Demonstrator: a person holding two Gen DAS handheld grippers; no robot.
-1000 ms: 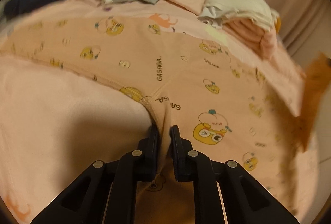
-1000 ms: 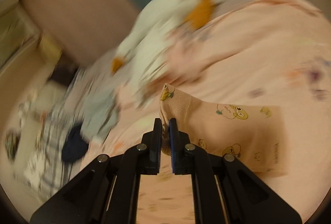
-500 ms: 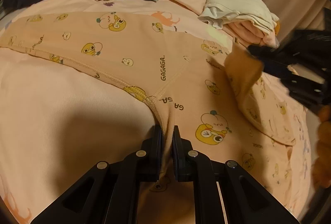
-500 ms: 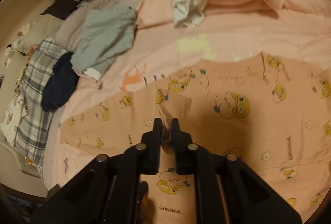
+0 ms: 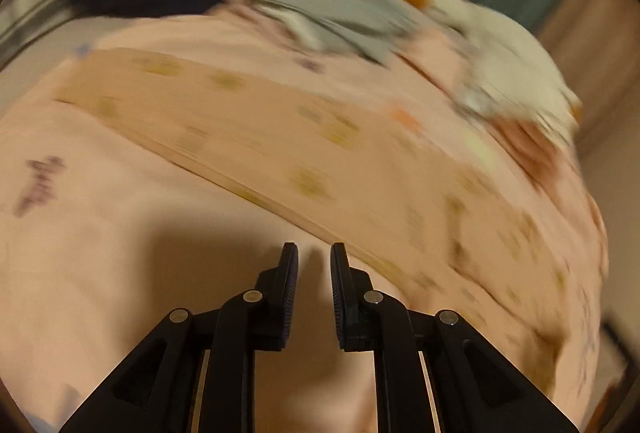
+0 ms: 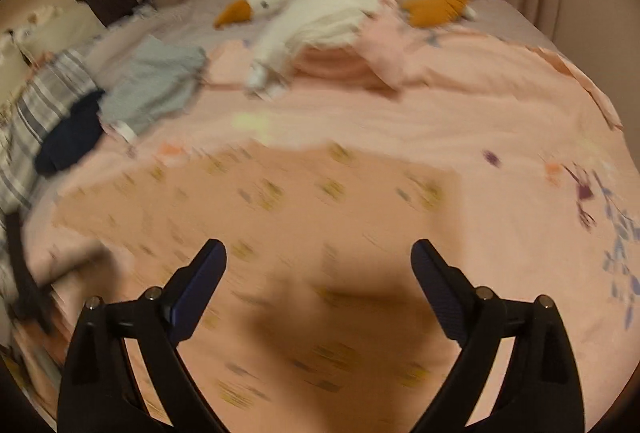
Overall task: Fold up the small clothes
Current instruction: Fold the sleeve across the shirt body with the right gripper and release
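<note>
A peach garment with yellow cartoon prints lies flat on the pink bedspread, folded into a long band; both views are motion-blurred. It also shows in the right wrist view. My left gripper is empty, jaws a small gap apart, hovering just off the garment's near edge. My right gripper is wide open and empty above the garment.
A grey garment and a dark navy one lie at the far left by a plaid cloth. A white goose plush lies on folded pink clothes at the back. Curtains hang behind the bed.
Both grippers have let go of the garment and pulled back. The right gripper opened wide; the left opened slightly. The garment now lies folded flat.
</note>
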